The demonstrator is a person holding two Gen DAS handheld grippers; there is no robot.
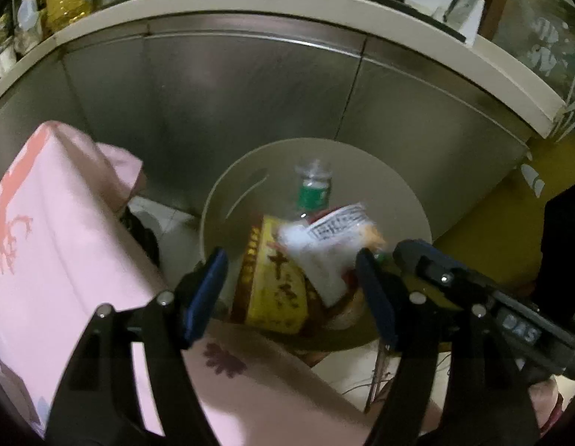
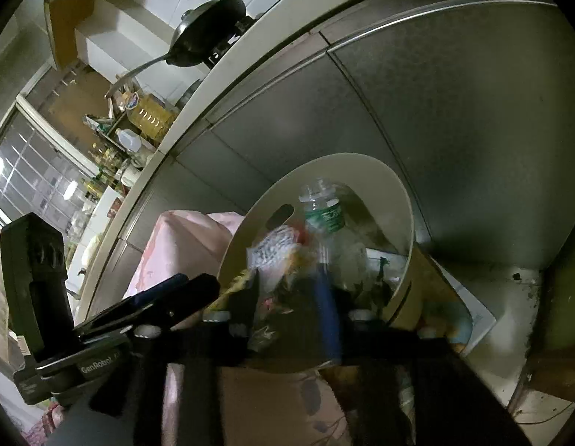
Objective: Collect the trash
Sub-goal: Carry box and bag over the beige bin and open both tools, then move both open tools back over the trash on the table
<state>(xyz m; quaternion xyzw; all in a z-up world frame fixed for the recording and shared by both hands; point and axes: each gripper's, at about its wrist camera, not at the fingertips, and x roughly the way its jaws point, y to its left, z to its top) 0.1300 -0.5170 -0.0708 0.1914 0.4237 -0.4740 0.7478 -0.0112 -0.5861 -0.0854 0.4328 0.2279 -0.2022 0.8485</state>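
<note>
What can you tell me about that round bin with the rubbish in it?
The bin is a round, cream-white tub, plastic by the look, with a slot handle cut in its wall. It stands upright on the floor against steel cabinet doors, beside a pink cloth. Inside lie a clear bottle with a green label, a yellow packet and a white wrapper.

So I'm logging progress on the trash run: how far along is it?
Done: a bottle, a yellow packet and a white wrapper lie in the bin. In hand: nothing; both the left gripper and right gripper are open. No loose trash shows outside.
</note>
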